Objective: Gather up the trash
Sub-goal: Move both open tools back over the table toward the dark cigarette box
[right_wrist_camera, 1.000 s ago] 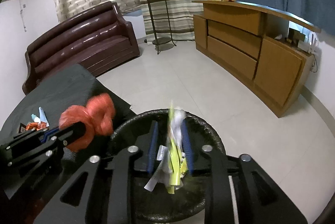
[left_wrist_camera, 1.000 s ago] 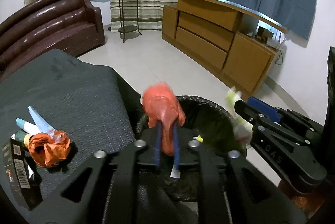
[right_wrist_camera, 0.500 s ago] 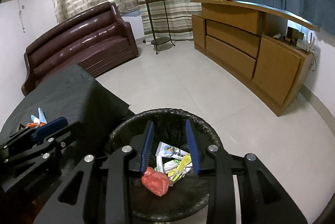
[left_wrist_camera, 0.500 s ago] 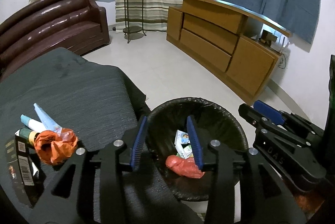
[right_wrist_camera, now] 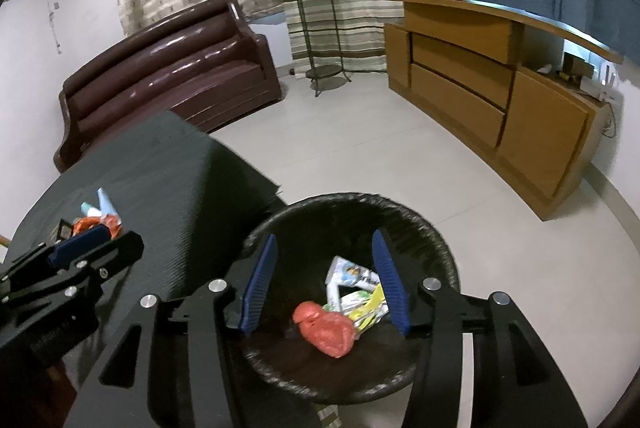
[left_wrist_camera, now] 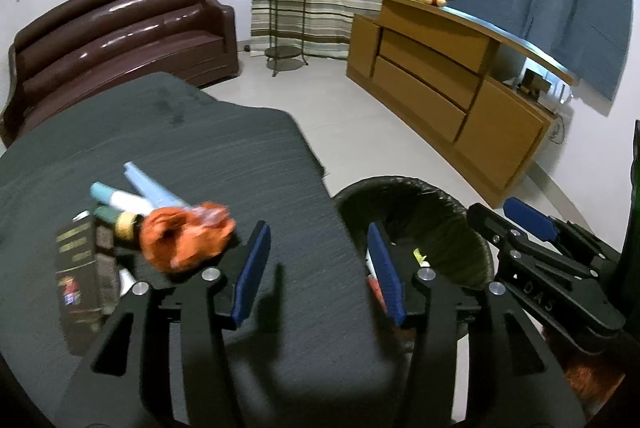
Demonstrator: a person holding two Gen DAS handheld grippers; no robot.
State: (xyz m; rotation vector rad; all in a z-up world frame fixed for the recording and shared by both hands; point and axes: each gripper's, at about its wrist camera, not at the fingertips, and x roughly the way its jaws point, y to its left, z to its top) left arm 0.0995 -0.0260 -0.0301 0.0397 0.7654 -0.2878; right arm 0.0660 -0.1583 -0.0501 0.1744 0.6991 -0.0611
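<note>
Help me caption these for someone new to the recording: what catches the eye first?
The black-lined trash bin on the floor, with a red crumpled bag and wrappers inside, directly under the open, empty right gripper. Next, the orange crumpled bag among leftover trash on the dark table, just left of the open left gripper.

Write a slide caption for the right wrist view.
Open right gripper above black bin holding red bag and wrappers.
</note>
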